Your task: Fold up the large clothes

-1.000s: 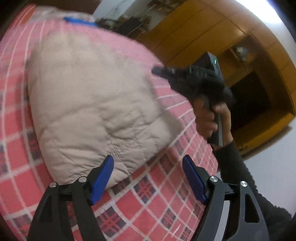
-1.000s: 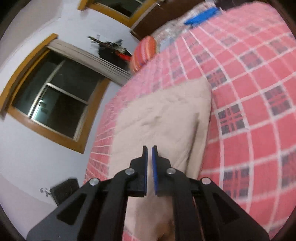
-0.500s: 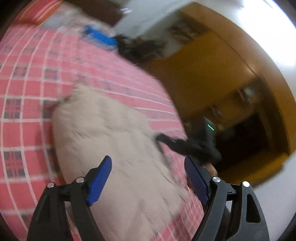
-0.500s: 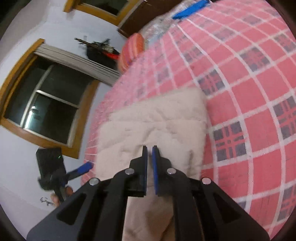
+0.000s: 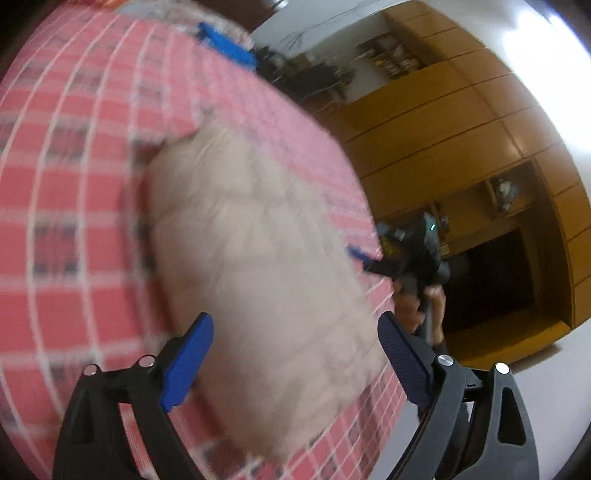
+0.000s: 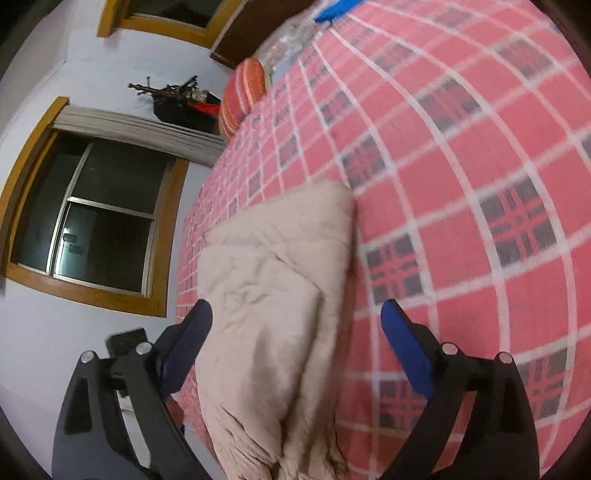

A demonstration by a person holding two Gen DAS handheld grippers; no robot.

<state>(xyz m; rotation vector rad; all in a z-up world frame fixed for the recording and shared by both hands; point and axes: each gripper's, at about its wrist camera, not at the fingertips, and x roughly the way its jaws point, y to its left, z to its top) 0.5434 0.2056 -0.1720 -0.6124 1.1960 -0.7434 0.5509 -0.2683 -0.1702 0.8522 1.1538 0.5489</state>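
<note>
Our left fingers (image 5: 186, 363) stand wide apart with nothing between the blue pads, and the left gripper (image 5: 295, 363) hangs above the near end of the beige padded garment (image 5: 258, 266). Our right fingers (image 6: 406, 347) are spread just as wide and grasp nothing; the right gripper (image 6: 295, 339) sits over the garment's near, rumpled end, one pad to each side of it.

The garment lies folded into a thick oblong on the red plaid bedspread (image 5: 74, 184). From the right wrist we see a folded layer on top, creased along a slanting edge, with the far corner squared off against the plaid. The left wrist view is blurred, so we can only say the surface looks quilted.

Past the garment's right edge in the left view, we see our other gripper at the side of the bed, held in a hand (image 5: 428, 306) whose fingers curl around the grip. Behind it stands a wooden wardrobe (image 5: 480, 122).

Farther up the bed lies a blue item (image 6: 336, 9), too small to identify, and a striped orange cushion (image 6: 243, 96) rests at the bed's far edge. Beyond that, a dark window (image 6: 96, 218) with a wooden frame is set in the pale wall.
</note>
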